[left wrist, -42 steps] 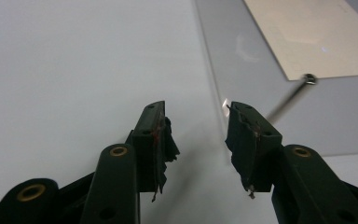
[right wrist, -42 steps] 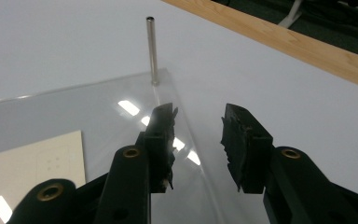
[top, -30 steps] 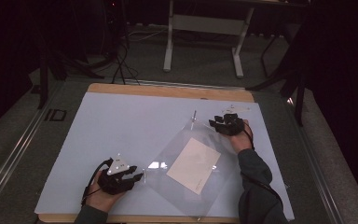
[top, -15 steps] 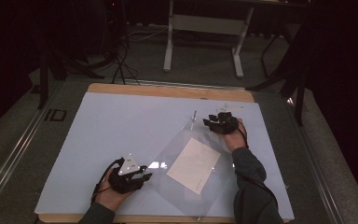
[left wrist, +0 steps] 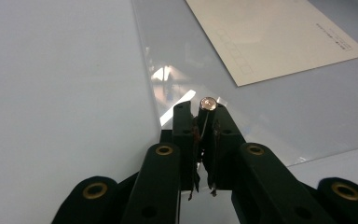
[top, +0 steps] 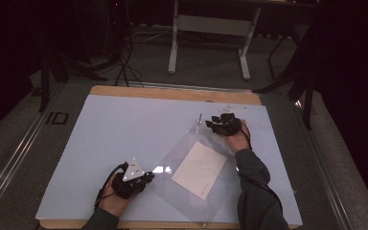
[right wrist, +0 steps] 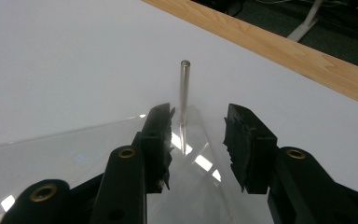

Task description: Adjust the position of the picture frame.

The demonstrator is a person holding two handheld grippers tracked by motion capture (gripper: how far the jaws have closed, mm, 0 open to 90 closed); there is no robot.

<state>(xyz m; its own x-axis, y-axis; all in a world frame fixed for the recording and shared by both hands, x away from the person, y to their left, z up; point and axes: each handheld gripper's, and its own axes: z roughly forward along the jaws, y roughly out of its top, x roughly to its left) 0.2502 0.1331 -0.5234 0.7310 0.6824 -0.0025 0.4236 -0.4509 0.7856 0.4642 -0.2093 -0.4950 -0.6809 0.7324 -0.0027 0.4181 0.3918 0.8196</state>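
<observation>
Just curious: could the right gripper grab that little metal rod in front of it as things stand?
Probably yes: the right gripper is open, and the metal rod lies just beyond its tips with nothing between.

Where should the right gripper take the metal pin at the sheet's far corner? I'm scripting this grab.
Grip the metal pin low on its shaft, straddling it straight ahead from the right gripper: it stands upright and slim where the clear sheet ends, between the open jaws.
</observation>
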